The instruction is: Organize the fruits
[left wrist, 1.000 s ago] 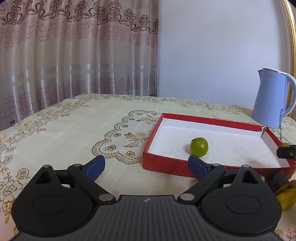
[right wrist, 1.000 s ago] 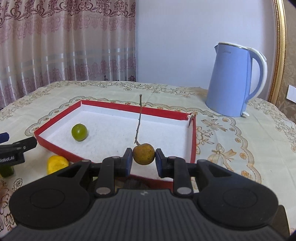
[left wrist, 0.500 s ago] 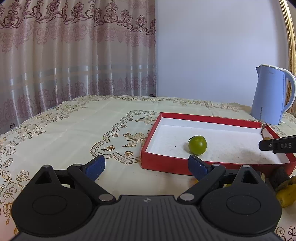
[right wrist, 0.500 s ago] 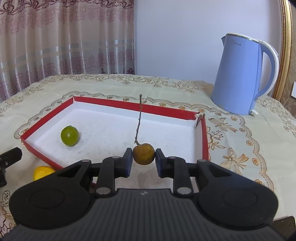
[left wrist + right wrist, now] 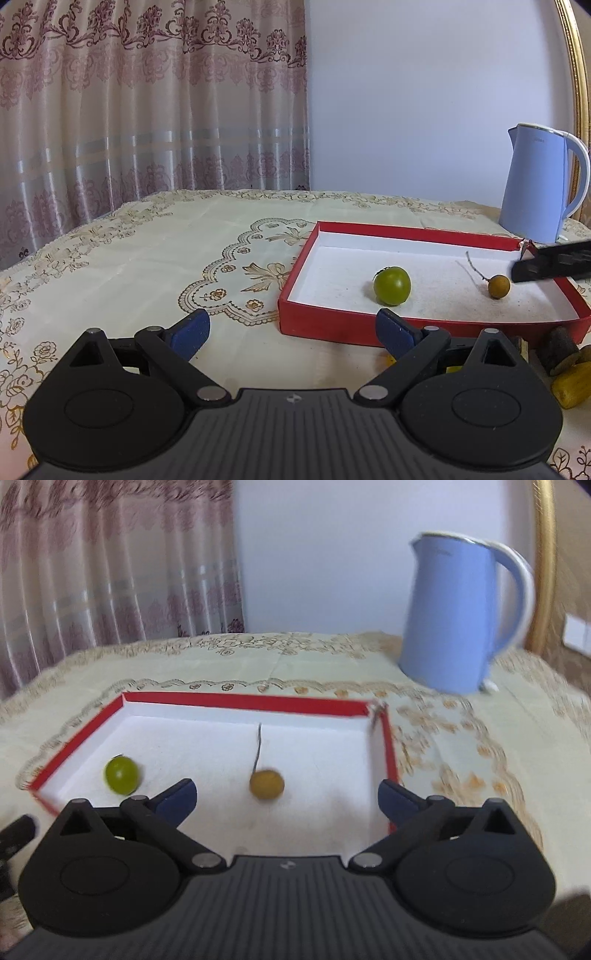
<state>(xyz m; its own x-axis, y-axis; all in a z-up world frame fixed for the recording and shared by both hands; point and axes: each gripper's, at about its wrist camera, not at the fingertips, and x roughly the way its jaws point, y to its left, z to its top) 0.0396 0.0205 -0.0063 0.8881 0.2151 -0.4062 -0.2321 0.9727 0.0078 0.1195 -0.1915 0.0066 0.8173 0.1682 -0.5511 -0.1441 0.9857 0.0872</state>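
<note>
A red tray (image 5: 243, 701) with a white floor holds a green round fruit (image 5: 122, 775) and a small brown fruit with a long thin stem (image 5: 266, 784). My right gripper (image 5: 288, 799) hovers over the tray's near side with its jaws opening wide. The brown fruit lies on the tray floor between them, free of the pads. From the left wrist view, the tray (image 5: 369, 332), green fruit (image 5: 392, 285) and brown fruit (image 5: 499, 286) show, with a right gripper finger (image 5: 550, 260) just right of the brown fruit. My left gripper (image 5: 291, 332) stands open and empty in front of the tray.
A blue kettle (image 5: 454, 616) stands behind the tray's right corner. Outside the tray's near right corner lie a yellow fruit (image 5: 572, 384) and a dark stubby piece (image 5: 559, 349). An embroidered cloth (image 5: 147, 258) covers the table, with a curtain behind.
The right gripper went from shut on the brown fruit to wide open, and the fruit now lies on the tray floor. The left gripper has stayed put.
</note>
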